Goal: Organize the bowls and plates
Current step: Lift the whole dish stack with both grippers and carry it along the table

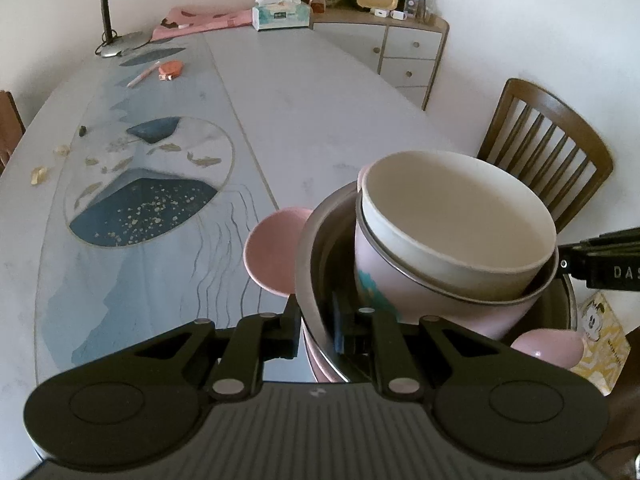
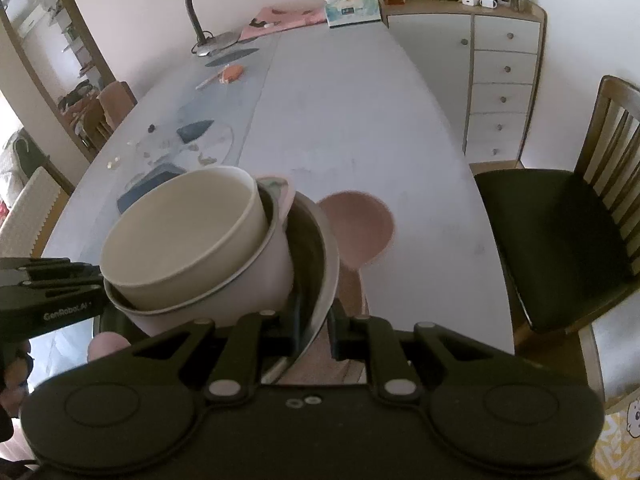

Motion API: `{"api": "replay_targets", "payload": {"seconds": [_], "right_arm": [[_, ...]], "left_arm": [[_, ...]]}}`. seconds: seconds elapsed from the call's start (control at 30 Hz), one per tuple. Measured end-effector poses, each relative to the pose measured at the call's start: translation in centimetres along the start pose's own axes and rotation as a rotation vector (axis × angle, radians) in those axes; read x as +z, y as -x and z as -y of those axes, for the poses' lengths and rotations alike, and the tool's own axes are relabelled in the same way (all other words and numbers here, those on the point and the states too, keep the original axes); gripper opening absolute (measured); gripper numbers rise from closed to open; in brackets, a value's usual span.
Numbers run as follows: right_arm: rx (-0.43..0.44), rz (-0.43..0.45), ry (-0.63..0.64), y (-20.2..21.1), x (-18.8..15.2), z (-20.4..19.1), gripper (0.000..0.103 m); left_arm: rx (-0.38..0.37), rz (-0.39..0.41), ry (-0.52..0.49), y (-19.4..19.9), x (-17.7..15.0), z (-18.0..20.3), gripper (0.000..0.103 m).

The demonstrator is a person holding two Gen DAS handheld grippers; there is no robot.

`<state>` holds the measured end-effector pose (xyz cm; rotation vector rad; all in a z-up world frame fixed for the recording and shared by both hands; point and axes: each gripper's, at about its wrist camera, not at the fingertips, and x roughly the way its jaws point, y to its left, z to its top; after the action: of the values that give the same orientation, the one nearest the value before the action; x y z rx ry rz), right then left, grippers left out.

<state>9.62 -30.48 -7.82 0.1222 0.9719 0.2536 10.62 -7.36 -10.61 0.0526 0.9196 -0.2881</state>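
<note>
A steel bowl [image 1: 316, 264] holds a pink bowl [image 1: 384, 292] with a cream bowl [image 1: 456, 216] nested in it, tilted. My left gripper [image 1: 316, 320] is shut on the steel bowl's left rim. My right gripper [image 2: 314, 332] is shut on the steel bowl's [image 2: 324, 268] right rim, with the pink bowl [image 2: 264, 280] and cream bowl [image 2: 180, 236] inside it. The stack is held above the table. A pink dish [image 1: 272, 252] lies beneath it and also shows in the right wrist view [image 2: 360, 228]. Another pink piece [image 1: 548, 346] sits low at the right.
The long grey table [image 1: 320, 120] carries a lamp [image 1: 116, 36], a tissue box [image 1: 280, 16], an orange item [image 1: 172, 70] and a pen [image 1: 142, 74] at the far end. A wooden chair [image 2: 560, 240] stands to the right. A drawer cabinet [image 2: 500, 80] stands behind.
</note>
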Motion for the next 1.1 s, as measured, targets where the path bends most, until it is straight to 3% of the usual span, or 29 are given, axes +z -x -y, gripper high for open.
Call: {"api": "replay_targets", "payload": {"seconds": [0.43,0.8,1.1], "right_arm": [[-0.020,-0.016,-0.002,-1.4,-0.4,0.4,0.015],[-0.064,-0.024,-0.036,-1.2,-0.6,0.7,0.025],[-0.091,0.039,-0.034,1.3,-0.7,-0.5,0.032]], "left_arm": [[0.008,-0.013,-0.048,-0.5,-0.4,0.8,0.015],[0.007,-0.014,-0.065,0.0,0.2,0.4,0.017],[-0.014,0.014,-0.051,1.8,0.2,-0.7,0.029]]}}
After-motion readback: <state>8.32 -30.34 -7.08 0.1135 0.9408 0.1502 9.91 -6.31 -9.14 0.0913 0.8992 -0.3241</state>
